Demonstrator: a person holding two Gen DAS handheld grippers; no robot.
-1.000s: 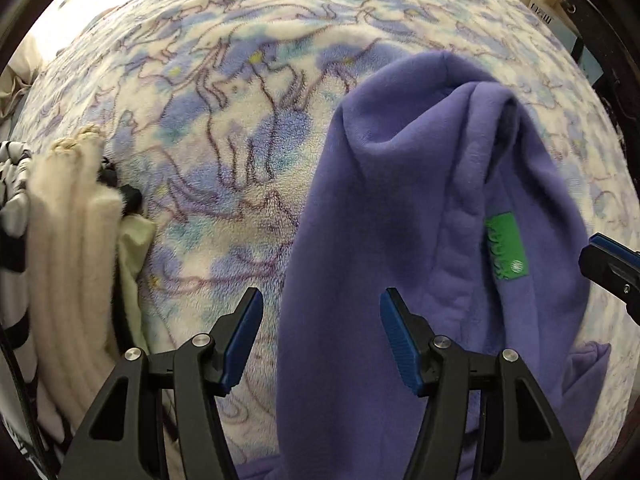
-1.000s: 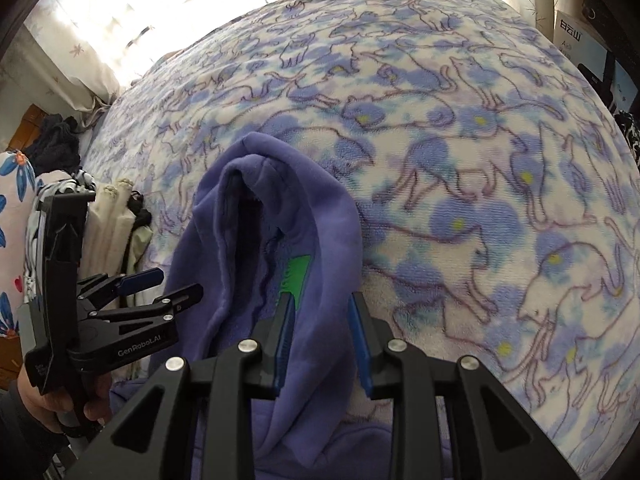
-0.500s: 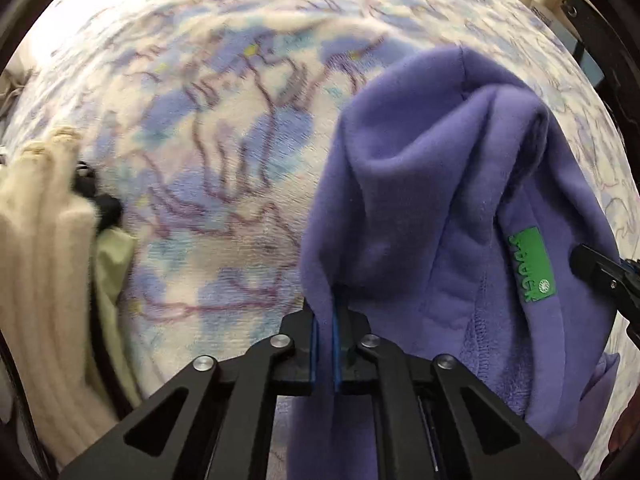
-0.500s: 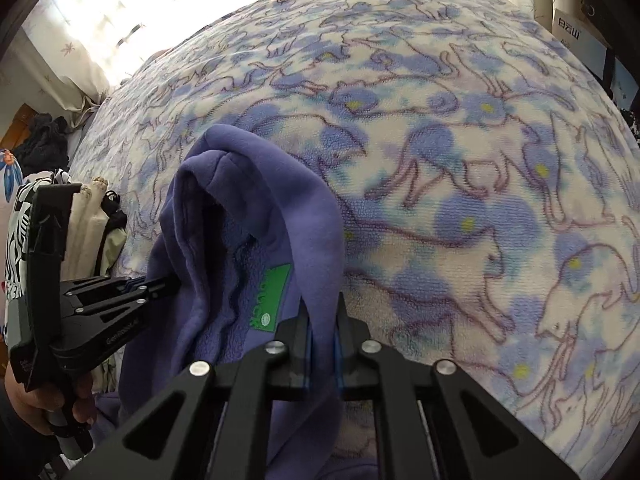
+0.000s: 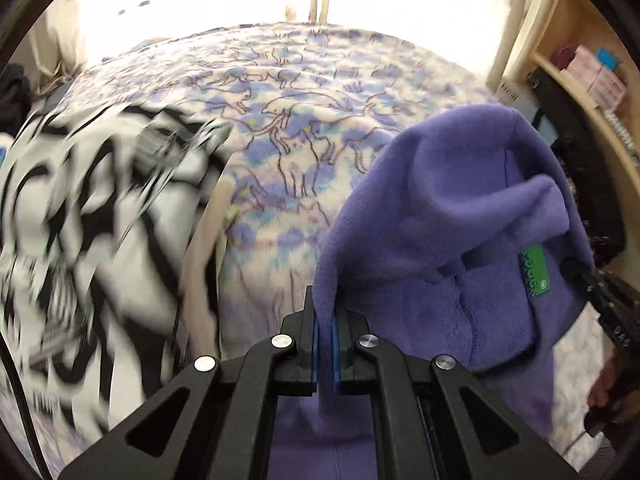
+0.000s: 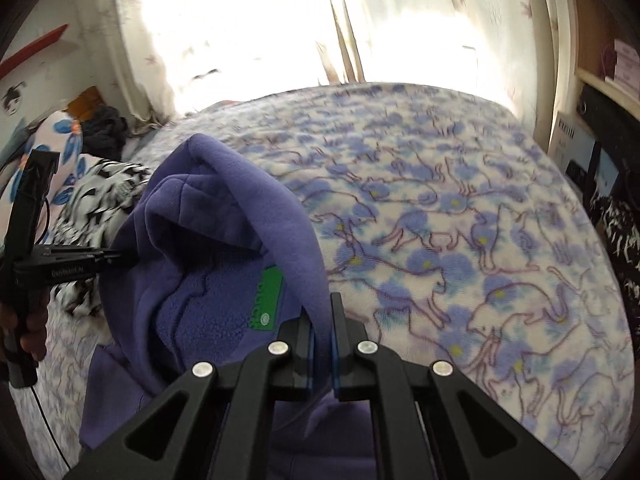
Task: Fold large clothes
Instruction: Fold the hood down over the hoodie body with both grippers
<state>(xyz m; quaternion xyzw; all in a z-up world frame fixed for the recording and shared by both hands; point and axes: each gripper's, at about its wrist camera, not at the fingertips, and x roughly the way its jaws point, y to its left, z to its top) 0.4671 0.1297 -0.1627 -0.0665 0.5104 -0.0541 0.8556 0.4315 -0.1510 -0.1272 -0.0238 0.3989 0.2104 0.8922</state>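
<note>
The left gripper (image 5: 325,344) is clamped on the edge of the purple fleece hoodie (image 5: 460,240), its blue pads pressed together with a fold of fabric running up between them. The right gripper (image 6: 322,344) is likewise pinched on the hoodie (image 6: 208,272), gripping the rim of the hood opening just right of the green neck label (image 6: 266,300). Both grippers point forward and slightly down over the bed, holding the hoodie up so its hood stands above the cat-print blanket (image 6: 460,240) while the body hangs below the fingers.

In the right wrist view the left gripper (image 6: 120,258) appears at the hoodie's left side, level and pointing inward, with the person's hand (image 6: 24,320) around its handle. In the left wrist view the right gripper's tip (image 5: 576,270) shows just right of the green label (image 5: 535,272).

Only the left wrist view gives a close, motion-blurred look at a black-and-white patterned garment (image 5: 80,240) left of the hoodie, plus a wooden shelf (image 5: 580,60) to its right. Only the right wrist view shows the bright curtained window (image 6: 320,20) beyond the hoodie and a blue-flowered cushion (image 6: 60,140) to its left.
</note>
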